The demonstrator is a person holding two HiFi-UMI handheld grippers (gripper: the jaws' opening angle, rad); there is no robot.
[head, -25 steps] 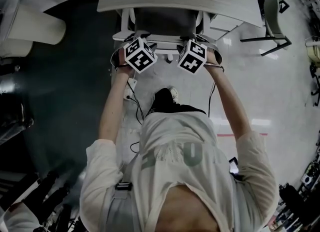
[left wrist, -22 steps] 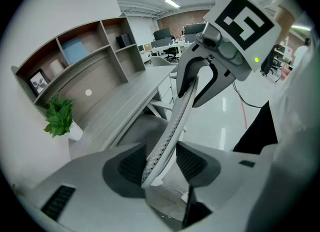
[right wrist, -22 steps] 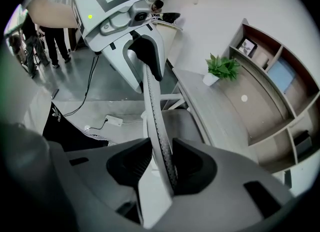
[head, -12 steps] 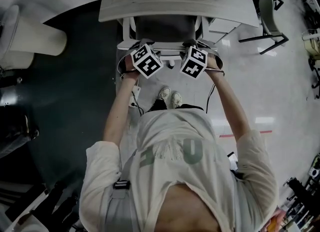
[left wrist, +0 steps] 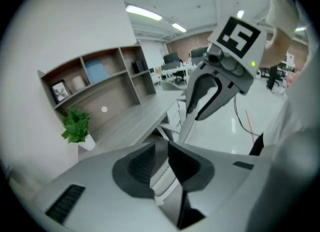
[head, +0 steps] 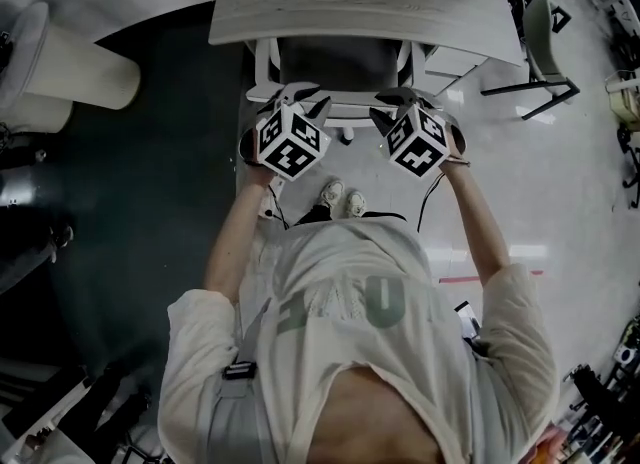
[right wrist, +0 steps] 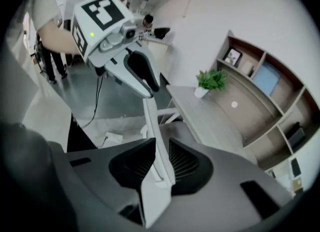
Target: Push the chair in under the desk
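The grey chair (head: 335, 62) with a white back frame (head: 340, 107) stands tucked under the pale wooden desk (head: 360, 2), only its back showing. My left gripper (head: 300, 102) and right gripper (head: 395, 104) sit at the top rail, left and right of its middle. In the left gripper view my jaws (left wrist: 160, 161) are closing with the white frame (left wrist: 162, 176) between the pads. In the right gripper view the jaws (right wrist: 161, 163) are closing too, and the white rail (right wrist: 152, 121) fills the gap between them.
A second chair (head: 545, 32) stands to the right of the desk. A pale round stool (head: 70, 62) is at the left. Cables (head: 270, 202) lie by the person's shoes (head: 340, 197). A potted plant (left wrist: 76, 126) and a wall shelf (left wrist: 100, 86) are beyond the desk.
Both grippers have drawn back a little toward the person and moved slightly apart. Their jaws have narrowed on the chair's back rail. The person's feet have come together.
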